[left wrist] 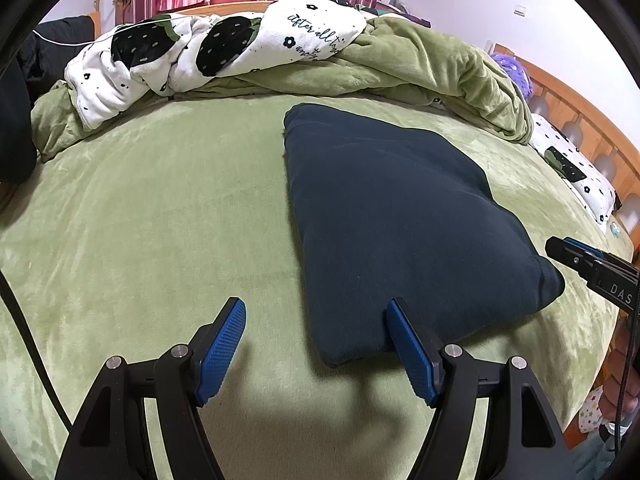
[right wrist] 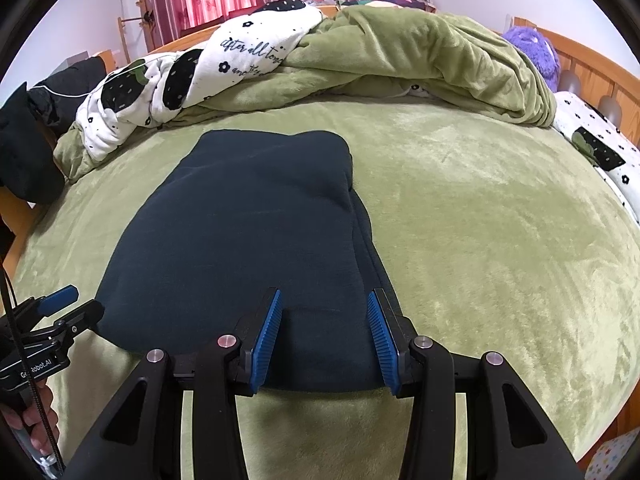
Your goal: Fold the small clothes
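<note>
A dark navy garment point(left wrist: 392, 220) lies folded in a long flat shape on the green bed cover point(left wrist: 160, 220); it also shows in the right wrist view point(right wrist: 248, 232). My left gripper point(left wrist: 316, 312) is open and empty, hovering at the garment's near left corner, its right finger over the cloth edge. My right gripper point(right wrist: 324, 308) is open and empty, over the garment's near edge with the cloth between and below its fingers. The right gripper shows in the left wrist view point(left wrist: 560, 250) at the garment's right corner. The left gripper shows in the right wrist view point(right wrist: 80, 304) at the left corner.
A crumpled green blanket point(right wrist: 420, 52) and a white quilt with black strawberries point(right wrist: 192, 72) are piled at the far side. A wooden headboard point(left wrist: 580, 120) and a pillow point(right wrist: 600, 140) are at the right. A purple plush point(right wrist: 532, 48) sits by the headboard.
</note>
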The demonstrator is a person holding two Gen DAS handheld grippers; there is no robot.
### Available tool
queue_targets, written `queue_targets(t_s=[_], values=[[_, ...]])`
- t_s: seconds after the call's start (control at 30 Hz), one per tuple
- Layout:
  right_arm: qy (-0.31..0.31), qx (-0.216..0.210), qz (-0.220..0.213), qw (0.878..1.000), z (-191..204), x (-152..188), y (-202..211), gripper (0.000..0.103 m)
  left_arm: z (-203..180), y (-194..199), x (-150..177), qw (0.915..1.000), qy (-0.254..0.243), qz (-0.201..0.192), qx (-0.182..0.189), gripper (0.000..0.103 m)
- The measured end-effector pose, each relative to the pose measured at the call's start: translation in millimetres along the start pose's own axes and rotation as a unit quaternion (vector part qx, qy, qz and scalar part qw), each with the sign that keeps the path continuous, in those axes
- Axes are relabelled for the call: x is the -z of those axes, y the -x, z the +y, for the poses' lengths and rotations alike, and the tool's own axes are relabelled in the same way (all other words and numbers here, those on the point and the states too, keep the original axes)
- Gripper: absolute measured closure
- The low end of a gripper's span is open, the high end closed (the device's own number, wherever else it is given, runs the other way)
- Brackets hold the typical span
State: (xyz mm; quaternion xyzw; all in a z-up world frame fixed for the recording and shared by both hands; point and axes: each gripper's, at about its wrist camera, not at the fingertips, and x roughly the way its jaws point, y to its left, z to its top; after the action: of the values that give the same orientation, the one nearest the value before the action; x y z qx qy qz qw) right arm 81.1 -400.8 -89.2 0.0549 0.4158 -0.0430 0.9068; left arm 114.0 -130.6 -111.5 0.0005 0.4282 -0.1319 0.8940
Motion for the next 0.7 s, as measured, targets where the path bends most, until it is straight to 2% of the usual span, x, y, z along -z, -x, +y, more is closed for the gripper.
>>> queue_targets(t_s=[0.13, 0.37, 0.7], values=[[0.000, -0.006, -0.013, 1.000, 2, 1, 12, 0.059, 1, 14, -1, 0.9999, -0.001, -0.011, -0.004, 0.032], [-0.004, -0.010, -0.023, 1.000, 4, 5, 28, 0.059, 1, 48, 2, 0.9978, -0.005, -0.060, -0.028, 0.032], [-0.005, -0.011, -0.041, 0.999, 5, 17, 59, 0.059, -5, 81, 7, 0.9972, -0.004, -0.071, -0.021, 0.032]])
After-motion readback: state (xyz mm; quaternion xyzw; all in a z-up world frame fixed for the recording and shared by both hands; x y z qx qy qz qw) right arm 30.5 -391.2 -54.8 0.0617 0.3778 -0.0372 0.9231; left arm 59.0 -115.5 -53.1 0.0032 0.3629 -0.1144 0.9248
